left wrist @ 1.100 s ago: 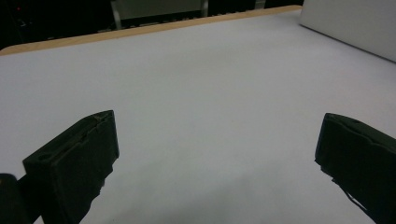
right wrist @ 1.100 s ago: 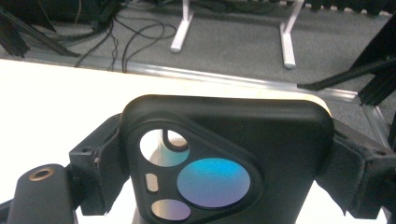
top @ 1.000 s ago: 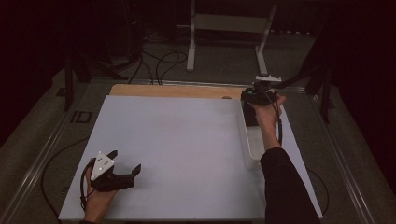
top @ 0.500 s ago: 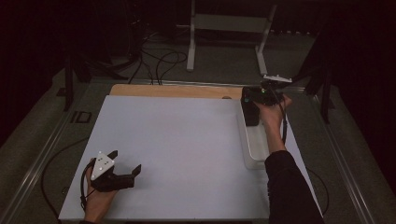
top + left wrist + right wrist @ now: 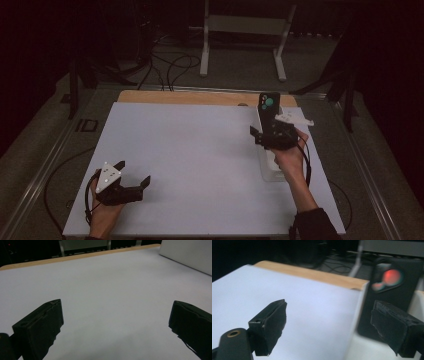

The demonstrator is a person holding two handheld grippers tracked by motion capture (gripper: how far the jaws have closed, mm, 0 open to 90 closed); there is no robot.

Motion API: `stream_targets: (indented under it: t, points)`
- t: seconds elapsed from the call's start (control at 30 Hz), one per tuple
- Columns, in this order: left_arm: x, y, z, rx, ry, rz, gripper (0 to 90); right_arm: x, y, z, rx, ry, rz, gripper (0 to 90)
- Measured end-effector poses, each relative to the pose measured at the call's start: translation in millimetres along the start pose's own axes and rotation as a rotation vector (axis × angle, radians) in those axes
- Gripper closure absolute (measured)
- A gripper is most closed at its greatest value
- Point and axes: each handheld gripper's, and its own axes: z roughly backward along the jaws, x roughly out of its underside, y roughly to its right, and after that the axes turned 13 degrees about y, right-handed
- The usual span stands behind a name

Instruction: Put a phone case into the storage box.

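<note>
high view: the right tongs (image 5: 260, 134) hang over the clear tray (image 5: 270, 170) at the bench's (image 5: 200, 150) right edge, beside the black remote (image 5: 267, 112) standing upright in it, likely lining up a grasp. the left tongs (image 5: 132, 175) rest spread near the front-left corner.

left gripper view: jaws wide apart over bare bench (image 5: 112, 285).

right gripper view: jaws spread, the remote (image 5: 392, 290) just beyond the right jaw, not pinched.
</note>
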Motion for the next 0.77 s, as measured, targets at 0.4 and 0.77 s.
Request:
stream_targets:
  t: [0.4,0.77]
  points:
    - [-8.3,-9.5,12.4,-0.018,0.039,0.029,0.1,64.2,-11.7,76.1,-0.117,0.079,0.056,13.0]
    - [-8.7,-11.4,14.0,-0.012,0.036,0.025,0.1,90.1,-10.7,91.0,-0.122,0.101,0.055,12.7]
